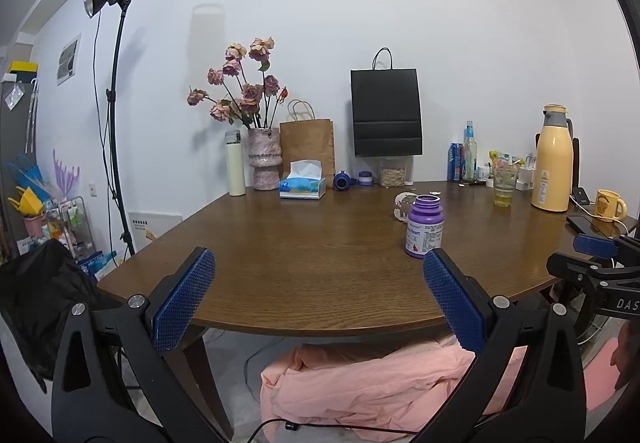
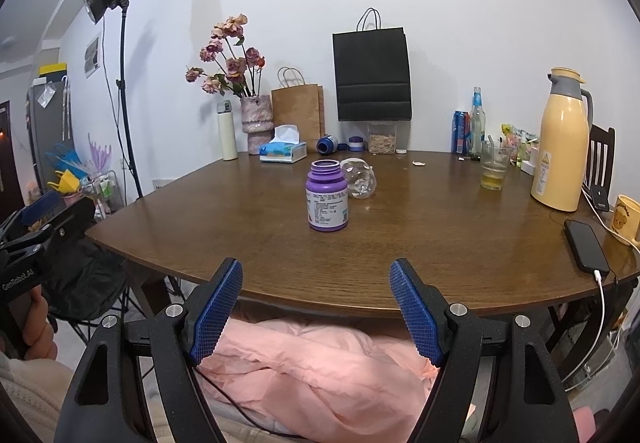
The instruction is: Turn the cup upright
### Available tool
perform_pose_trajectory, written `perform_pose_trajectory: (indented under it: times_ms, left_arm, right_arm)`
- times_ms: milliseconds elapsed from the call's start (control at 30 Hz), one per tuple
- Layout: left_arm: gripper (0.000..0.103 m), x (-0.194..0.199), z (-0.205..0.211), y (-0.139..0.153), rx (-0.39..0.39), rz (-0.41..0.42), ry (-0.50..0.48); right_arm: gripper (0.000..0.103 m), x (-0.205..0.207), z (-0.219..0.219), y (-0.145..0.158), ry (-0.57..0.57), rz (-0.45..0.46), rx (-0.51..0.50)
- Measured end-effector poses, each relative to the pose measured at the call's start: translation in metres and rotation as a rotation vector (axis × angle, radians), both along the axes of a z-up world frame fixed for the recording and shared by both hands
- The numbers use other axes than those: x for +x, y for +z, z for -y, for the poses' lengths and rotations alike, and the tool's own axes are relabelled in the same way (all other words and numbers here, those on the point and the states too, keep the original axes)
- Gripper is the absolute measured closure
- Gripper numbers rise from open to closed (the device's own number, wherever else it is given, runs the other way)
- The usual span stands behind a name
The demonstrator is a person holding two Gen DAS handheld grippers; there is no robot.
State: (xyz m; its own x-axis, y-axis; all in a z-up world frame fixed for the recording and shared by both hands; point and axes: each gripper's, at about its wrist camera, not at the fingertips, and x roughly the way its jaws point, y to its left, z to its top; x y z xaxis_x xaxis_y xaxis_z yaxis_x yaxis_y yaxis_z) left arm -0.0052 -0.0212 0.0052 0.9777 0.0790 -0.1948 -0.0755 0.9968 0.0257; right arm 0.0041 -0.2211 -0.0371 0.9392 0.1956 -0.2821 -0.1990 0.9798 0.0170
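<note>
A clear glass cup [image 2: 360,178] lies on its side on the brown table [image 2: 440,235], just behind and right of a purple bottle [image 2: 327,195]. In the left wrist view the cup [image 1: 403,205] is mostly hidden behind the purple bottle [image 1: 425,225]. My left gripper [image 1: 318,297] is open and empty, held at the table's near edge. My right gripper [image 2: 316,309] is open and empty, also at the near edge, in front of the bottle. The right gripper's body shows at the right of the left wrist view [image 1: 600,267]. The left gripper's body shows at the left of the right wrist view [image 2: 44,231].
A yellow thermos [image 2: 560,147], a glass with yellow liquid [image 2: 494,165], a phone on a cable [image 2: 586,245] and a yellow mug [image 2: 626,219] stand at the right. A tissue box [image 2: 283,149], vase, bags and bottles line the back. Pink cloth [image 2: 312,367] lies under the table.
</note>
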Motion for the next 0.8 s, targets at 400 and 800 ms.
perform_pose_trajectory:
  times_ms: [400, 800]
  left_arm:
    - [0.0, -0.0001, -0.0006, 0.0002, 0.0, 0.0, 0.0]
    - [0.0, -0.0007, -0.0014, 0.0, 0.0, 0.002, 0.002]
  right_arm:
    - [0.022, 0.0021, 0.0013, -0.0015, 0.004, -0.013, 0.009]
    - [0.022, 0.0024, 0.0007, -0.0029, 0.008, -0.015, 0.003]
